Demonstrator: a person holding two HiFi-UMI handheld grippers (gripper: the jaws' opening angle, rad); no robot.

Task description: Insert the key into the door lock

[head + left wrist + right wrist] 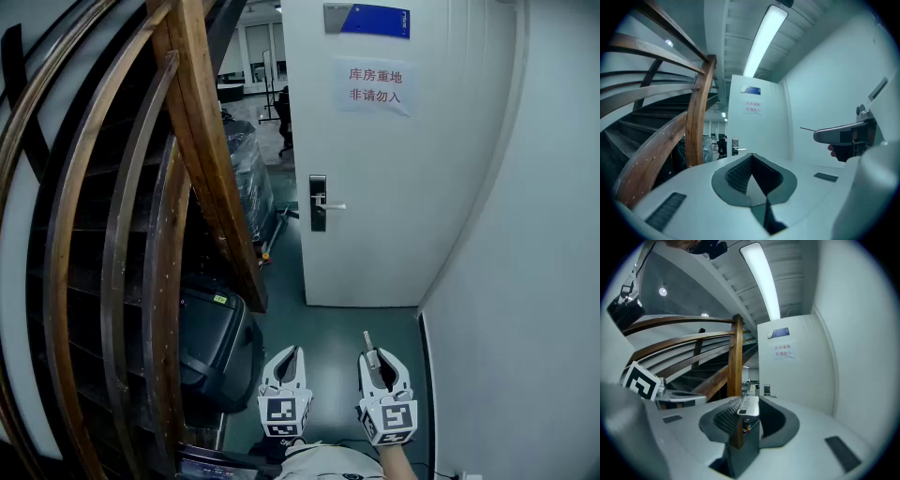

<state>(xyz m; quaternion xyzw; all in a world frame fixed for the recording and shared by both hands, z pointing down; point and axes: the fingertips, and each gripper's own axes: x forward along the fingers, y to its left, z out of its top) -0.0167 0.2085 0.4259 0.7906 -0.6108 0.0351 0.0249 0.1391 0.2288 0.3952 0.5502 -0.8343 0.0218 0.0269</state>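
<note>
Two units sit at 6 o'clock in the head view, side by side and pointing level towards the door.

The left hand-held gripper point(292, 351) has its jaws brought together at the tips, with nothing between them. The right hand-held gripper point(380, 364) is clamped on the key point(368, 339). The key's metal blade lies between the pads and projects past the fingertips towards 12 o'clock.

A black case point(220, 337) stands on the dark floor point(328, 323) at 9 o'clock of the left unit, under the wooden stair rail point(202, 141), which fills the 9 o'clock side of the view. A plain wall point(525, 328) runs along 3 o'clock.

The white door point(403, 206) stands farther off. The door lock point(318, 203) is on its left edge, at 11 o'clock of the key and well apart from it. The lock has a dark plate and a lever handle point(334, 205) pointing to 3 o'clock. A paper notice point(375, 86) is fixed above the lock at 12 o'clock, and a blue plate point(375, 19) is mounted above the notice.
</note>
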